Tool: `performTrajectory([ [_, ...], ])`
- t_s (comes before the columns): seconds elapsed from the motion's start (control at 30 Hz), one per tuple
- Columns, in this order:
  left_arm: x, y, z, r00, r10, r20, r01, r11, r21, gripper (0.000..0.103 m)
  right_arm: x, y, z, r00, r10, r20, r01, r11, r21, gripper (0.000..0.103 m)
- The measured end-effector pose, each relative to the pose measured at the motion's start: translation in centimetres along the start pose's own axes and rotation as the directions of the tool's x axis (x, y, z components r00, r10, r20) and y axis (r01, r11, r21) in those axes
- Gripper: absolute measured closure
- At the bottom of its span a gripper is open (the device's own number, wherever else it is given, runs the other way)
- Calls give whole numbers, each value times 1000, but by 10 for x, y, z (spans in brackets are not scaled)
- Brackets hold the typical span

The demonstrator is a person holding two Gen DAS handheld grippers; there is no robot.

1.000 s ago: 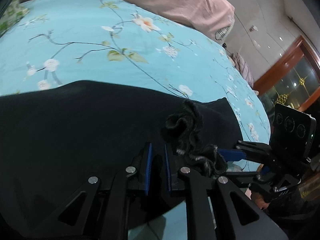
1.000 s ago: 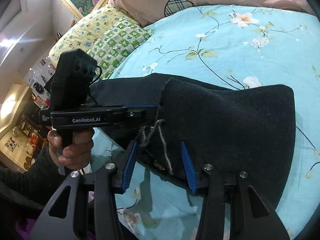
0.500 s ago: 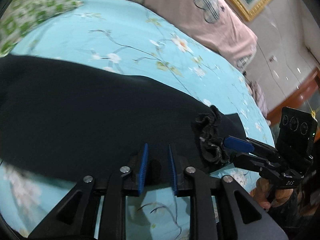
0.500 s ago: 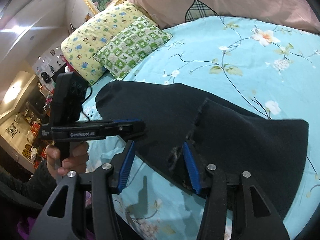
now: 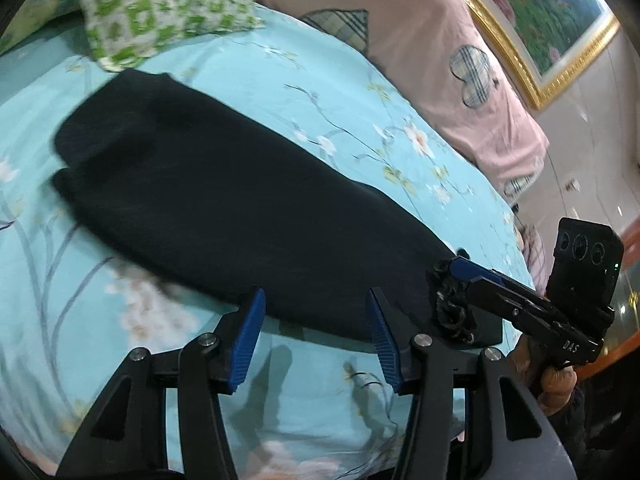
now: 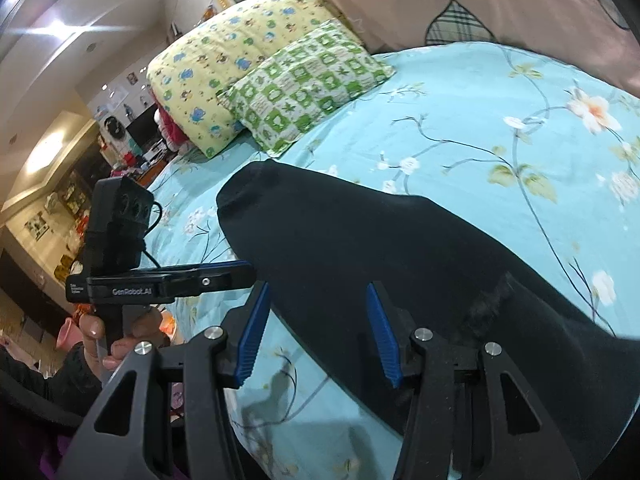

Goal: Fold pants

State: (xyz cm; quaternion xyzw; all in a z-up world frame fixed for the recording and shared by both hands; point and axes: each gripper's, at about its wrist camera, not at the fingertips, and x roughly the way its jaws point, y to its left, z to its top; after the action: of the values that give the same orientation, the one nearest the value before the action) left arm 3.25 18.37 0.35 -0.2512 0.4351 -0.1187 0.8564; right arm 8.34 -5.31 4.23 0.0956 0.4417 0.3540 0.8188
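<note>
1. The left gripper (image 5: 316, 336) has its blue fingers (image 5: 248, 340) wide apart and they hold nothing; they hang over the near edge of the black pants (image 5: 224, 208).
2. The right gripper (image 6: 316, 332) has its fingers (image 6: 382, 332) wide apart also, with nothing between them, just over the pants (image 6: 400, 264).
3. In the left wrist view, the right gripper (image 5: 460, 280) is at 3 o'clock, at the bunched waistband; I cannot tell if it touches.
4. The pants lie flat, long and folded on the blue floral bed (image 5: 320, 92).
5. Far at 11 o'clock lies the green checked pillow (image 6: 304, 84), beside the yellow pillow (image 6: 224, 64); a pink quilt (image 5: 420, 40) is at 1 o'clock.
</note>
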Motion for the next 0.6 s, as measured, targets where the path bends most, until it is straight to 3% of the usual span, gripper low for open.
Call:
performTrajectory([
  [0.07, -9, 12, 0, 1000, 14, 18, -14, 1000, -28, 49, 8, 3, 6, 1000, 6, -11, -6, 1000, -11, 52],
  [0.17, -22, 29, 1, 998, 42, 42, -39, 996, -81, 39, 19, 6, 14, 999, 23, -28, -23, 999, -25, 52],
  [0.6, -34, 82, 8, 995, 78, 60, -61, 967, -248, 38, 71, 23, 50, 994, 63, -93, -71, 994, -85, 52],
])
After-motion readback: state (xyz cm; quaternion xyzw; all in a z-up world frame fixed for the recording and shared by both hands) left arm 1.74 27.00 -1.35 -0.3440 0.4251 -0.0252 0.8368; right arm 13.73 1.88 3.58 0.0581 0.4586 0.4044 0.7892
